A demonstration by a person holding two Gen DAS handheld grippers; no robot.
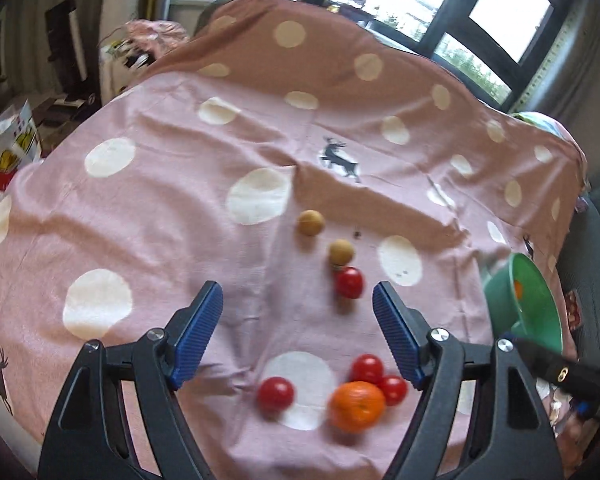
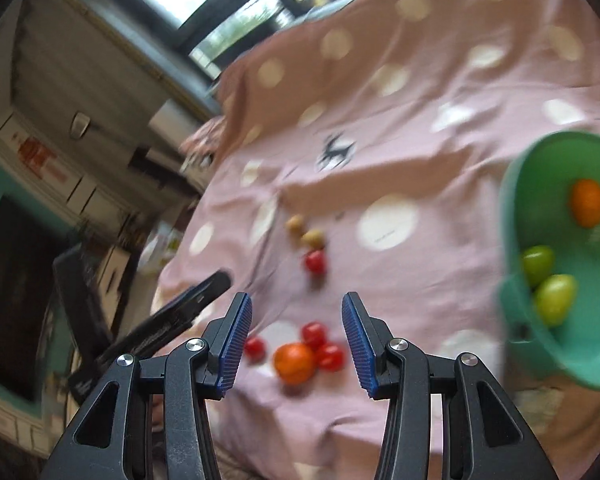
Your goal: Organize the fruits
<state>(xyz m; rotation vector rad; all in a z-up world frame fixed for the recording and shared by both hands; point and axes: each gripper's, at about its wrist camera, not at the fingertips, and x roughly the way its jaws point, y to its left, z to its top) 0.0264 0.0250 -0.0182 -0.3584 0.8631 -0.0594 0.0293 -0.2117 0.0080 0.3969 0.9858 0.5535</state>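
Left wrist view shows the left gripper [image 1: 298, 316] spread and empty above the orange [image 1: 356, 406] and crowding tomatoes [image 1: 367, 368]; a careless pinch could roll them. Right gripper [image 2: 296, 330] gapes empty too. Green bowl [image 2: 516, 216] (already holding fruit) sits at the right of the cloth [image 1: 160, 216], which is open beyond the fruit.

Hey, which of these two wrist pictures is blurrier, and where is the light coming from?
Right wrist view: blurrier, the pink dotted cloth and green plastic bowl smeared by motion. Left wrist view: sharper, only the round orange fruit slightly soft. Both: daylight from the windows behind, overexposed, with fisheye bending at the edges.
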